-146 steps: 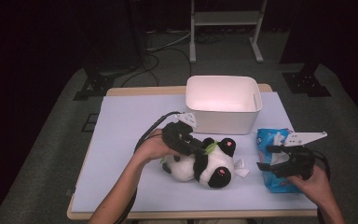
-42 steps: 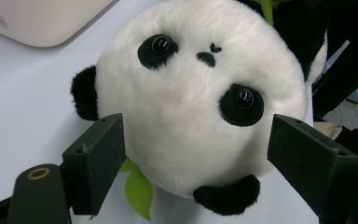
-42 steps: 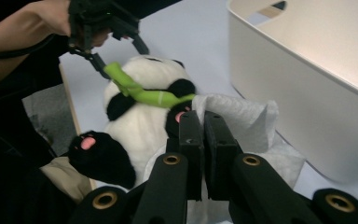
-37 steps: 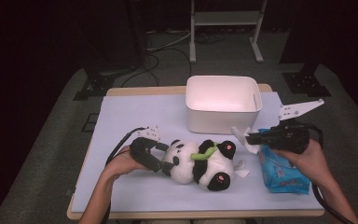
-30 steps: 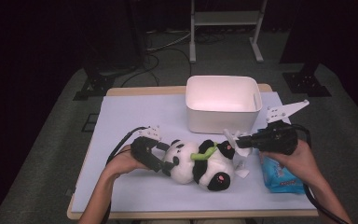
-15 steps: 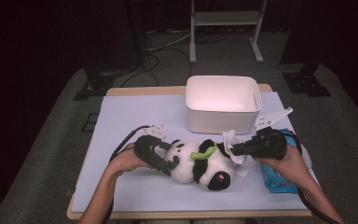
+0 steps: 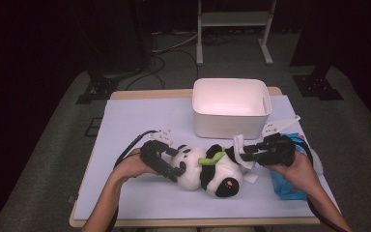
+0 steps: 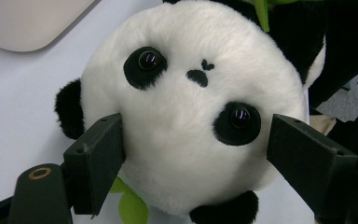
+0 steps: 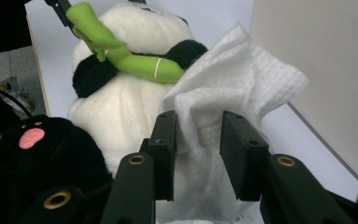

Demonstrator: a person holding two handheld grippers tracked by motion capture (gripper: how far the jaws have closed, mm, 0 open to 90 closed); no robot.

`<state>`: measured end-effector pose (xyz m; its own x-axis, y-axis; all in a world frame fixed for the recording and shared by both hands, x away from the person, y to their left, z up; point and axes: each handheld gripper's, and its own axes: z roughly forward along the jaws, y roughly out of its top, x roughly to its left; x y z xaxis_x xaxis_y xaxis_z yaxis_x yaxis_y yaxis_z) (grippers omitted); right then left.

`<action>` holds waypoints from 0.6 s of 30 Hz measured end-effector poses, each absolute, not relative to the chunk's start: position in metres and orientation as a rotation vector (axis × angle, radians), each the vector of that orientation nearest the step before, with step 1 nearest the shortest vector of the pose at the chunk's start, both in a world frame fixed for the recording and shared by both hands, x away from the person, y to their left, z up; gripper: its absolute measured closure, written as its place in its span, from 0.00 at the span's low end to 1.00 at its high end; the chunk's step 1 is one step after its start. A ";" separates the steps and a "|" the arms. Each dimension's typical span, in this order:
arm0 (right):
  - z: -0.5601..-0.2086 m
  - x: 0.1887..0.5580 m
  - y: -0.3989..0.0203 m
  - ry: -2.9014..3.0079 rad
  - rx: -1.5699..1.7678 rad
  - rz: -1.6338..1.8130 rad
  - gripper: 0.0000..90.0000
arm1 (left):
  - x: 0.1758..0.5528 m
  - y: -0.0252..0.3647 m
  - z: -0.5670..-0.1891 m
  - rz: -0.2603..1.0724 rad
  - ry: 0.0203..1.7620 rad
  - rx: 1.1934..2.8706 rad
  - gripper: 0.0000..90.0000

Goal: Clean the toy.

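Observation:
A black-and-white panda plush [image 7: 207, 171] with a green bamboo sprig [image 7: 211, 158] lies on the table's white cover. My left gripper [image 7: 176, 166] is shut on its head [image 8: 191, 116], one jaw against each cheek. My right gripper [image 7: 246, 155] reaches in from the right, level with the panda's belly [image 9: 121, 107]. A crumpled white wipe [image 9: 223, 88] stands between its jaws and leans on the plush. Those jaws have just been opening, so the wipe sits loosely between them, unpressed.
A white plastic bin [image 7: 232, 108] stands just behind the panda and the right gripper; its wall [image 9: 317, 70] is close by the wipe. A blue wipes pack [image 7: 290, 186] lies under the right hand near the table's right edge.
The right gripper came left and down from above the blue pack to the panda's belly, carrying the wipe, and its jaws have parted. The left gripper stayed on the head.

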<state>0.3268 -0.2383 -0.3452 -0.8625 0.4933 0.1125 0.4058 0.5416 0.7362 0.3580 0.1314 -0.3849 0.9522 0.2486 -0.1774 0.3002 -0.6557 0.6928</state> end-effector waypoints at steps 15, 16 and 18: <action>-0.367 0.344 -0.245 2.659 0.809 1.220 0.79 | 0.343 0.126 -0.384 -0.114 0.381 2.359 0.24; -0.368 0.345 -0.245 2.660 0.813 1.220 0.80 | 0.341 0.126 -0.384 -0.113 0.381 2.358 0.24; -0.368 0.346 -0.244 2.665 0.812 1.225 0.83 | 0.338 0.128 -0.384 -0.112 0.380 2.352 0.24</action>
<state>0.3459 -0.2443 -0.3678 -0.8532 0.5056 0.1282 0.4265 0.5348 0.7294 0.3382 0.1278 -0.3842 0.9523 0.2390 -0.1895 0.3036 -0.6837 0.6636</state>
